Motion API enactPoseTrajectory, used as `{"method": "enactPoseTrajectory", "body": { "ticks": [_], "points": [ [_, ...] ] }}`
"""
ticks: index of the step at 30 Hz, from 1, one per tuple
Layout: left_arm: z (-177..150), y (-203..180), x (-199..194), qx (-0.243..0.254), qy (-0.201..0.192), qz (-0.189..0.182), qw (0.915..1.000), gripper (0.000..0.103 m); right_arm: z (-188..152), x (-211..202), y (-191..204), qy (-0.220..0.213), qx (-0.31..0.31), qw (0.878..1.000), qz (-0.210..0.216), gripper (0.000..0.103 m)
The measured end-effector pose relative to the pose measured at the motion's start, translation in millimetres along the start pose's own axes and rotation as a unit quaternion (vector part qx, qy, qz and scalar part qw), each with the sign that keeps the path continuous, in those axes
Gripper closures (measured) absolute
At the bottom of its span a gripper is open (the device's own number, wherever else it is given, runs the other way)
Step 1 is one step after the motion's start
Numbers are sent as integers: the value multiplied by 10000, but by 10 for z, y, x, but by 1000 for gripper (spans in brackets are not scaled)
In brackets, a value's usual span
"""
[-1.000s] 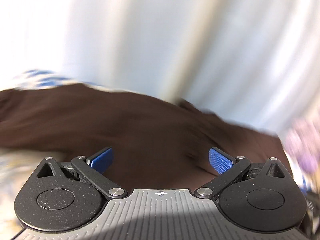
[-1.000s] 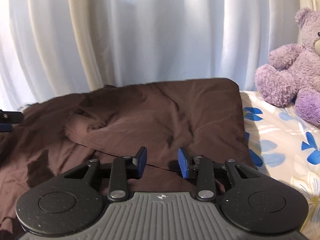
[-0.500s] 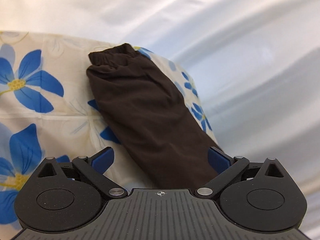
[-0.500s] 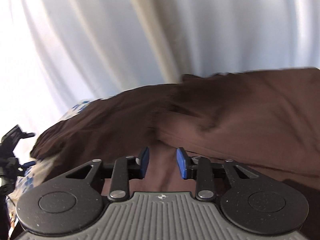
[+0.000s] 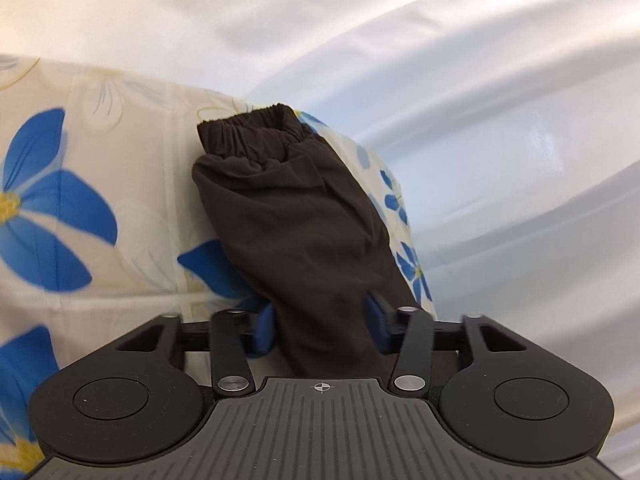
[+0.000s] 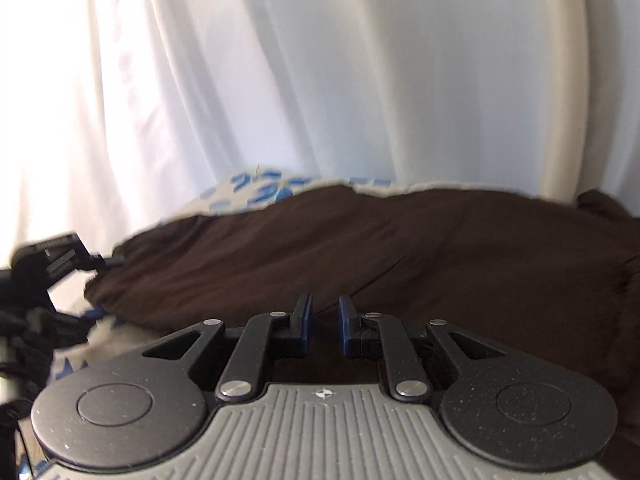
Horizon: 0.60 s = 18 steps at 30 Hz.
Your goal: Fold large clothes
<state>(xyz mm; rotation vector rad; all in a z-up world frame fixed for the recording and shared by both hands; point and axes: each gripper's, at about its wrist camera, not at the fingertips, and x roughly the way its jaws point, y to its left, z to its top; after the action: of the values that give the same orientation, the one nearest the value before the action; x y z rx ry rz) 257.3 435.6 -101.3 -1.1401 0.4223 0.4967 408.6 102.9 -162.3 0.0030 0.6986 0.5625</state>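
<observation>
A dark brown garment lies on a flower-print bed sheet (image 5: 80, 184). In the left wrist view its long sleeve (image 5: 296, 216) runs away from me and ends in a gathered elastic cuff (image 5: 252, 136). My left gripper (image 5: 320, 328) is closing on the sleeve's near part, with a blue pad against each side of the cloth. In the blurred right wrist view, the garment's body (image 6: 400, 248) spreads across the frame. My right gripper (image 6: 324, 320) hovers low over it, its jaws closing to a narrow gap in which I see no pinched cloth. The left gripper's black body (image 6: 56, 260) shows at the sleeve's end.
White curtains (image 5: 440, 60) hang close behind the bed, also filling the upper right wrist view as curtains (image 6: 320, 80). The bed's edge runs just right of the sleeve. Bare sheet with blue flowers (image 5: 48, 216) lies left of the sleeve.
My left gripper swung from the garment's body to the sleeve and its jaws went from wide apart to against the cloth. My right gripper swept left along the garment and its jaws narrowed.
</observation>
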Motion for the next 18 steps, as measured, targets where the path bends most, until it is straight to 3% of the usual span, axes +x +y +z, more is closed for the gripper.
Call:
{"method": "enactPoseTrajectory", "body": {
  "ticks": [2,7,12,14,16,18],
  "points": [
    [51,-3,19,-19,15,-70,10000,75,-131,210,-3,356,28,9993,-109,90],
    [101,-129,-47,262,-113,-305,9991,86,-117,186,-97,438,153,9989,51,90],
    [127,-342,-163,598,-198,-647,9959,92,-95,-40,-114,-188,350,9992,34,90],
    [63,-514,-254,894,-250,-862,9919,93,-166,144,-144,469,412,9980,67,90],
    [12,-740,-334,1248,-318,-1128,9852,94,-214,139,-118,330,112,9994,63,90],
    [-97,-1016,-459,1617,-309,-1499,9749,95,-187,89,-150,366,242,9990,79,90]
  ]
}}
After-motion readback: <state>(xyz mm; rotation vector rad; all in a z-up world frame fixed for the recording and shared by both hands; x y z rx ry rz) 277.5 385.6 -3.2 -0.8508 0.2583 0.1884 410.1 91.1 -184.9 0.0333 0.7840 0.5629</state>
